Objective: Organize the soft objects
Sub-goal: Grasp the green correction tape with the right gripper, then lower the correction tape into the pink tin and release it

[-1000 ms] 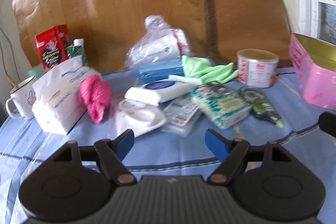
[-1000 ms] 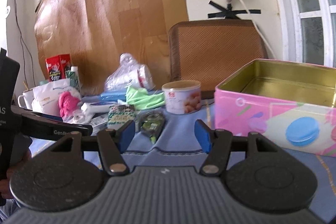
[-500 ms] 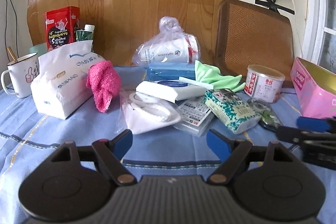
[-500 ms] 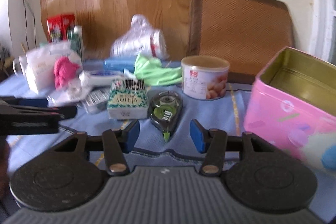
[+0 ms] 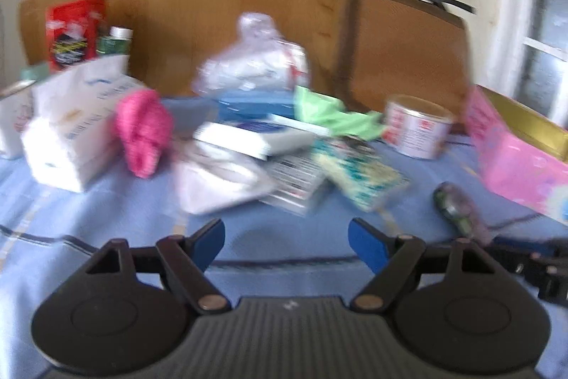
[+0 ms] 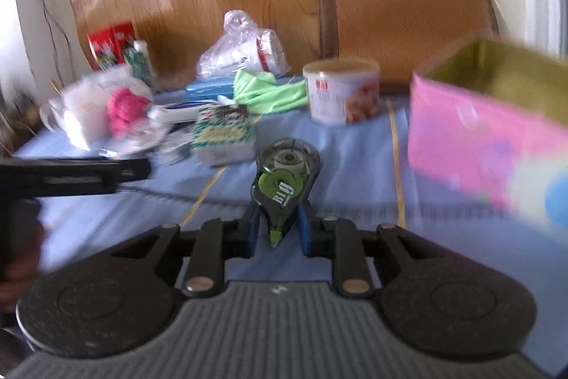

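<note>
Blue-padded jaws of the right gripper (image 6: 277,229) close narrowly around the pointed end of a green correction-tape dispenser (image 6: 284,180), which lies on the blue tablecloth (image 6: 355,166) just in front of the pink tin (image 6: 490,137); whether the pads already pinch it or merely flank it cannot be told through the motion blur. The left gripper (image 5: 285,245) hangs wide and holds nothing, well short of the heap it faces. That heap sits left of the pink tin: a pink knitted cloth (image 5: 143,130) leaning against a white tissue pack (image 5: 71,134), a green cloth (image 5: 333,114) beside a round snack can (image 5: 417,126), a patterned pocket-tissue pack (image 5: 358,171), and a knotted plastic bag (image 5: 252,66) at the back. The tin stands open, its gold interior apparently bare as far as it shows. By appearance the sorting has barely begun, with the soft things all lying outside the tin. The step in hand looks like clearing the hard dispenser out of the way. Next, the right jaws need a firm seat on its tapered plastic shell before lifting, since the narrow tip could slip; the left could reach for the pink knitted cloth.
</note>
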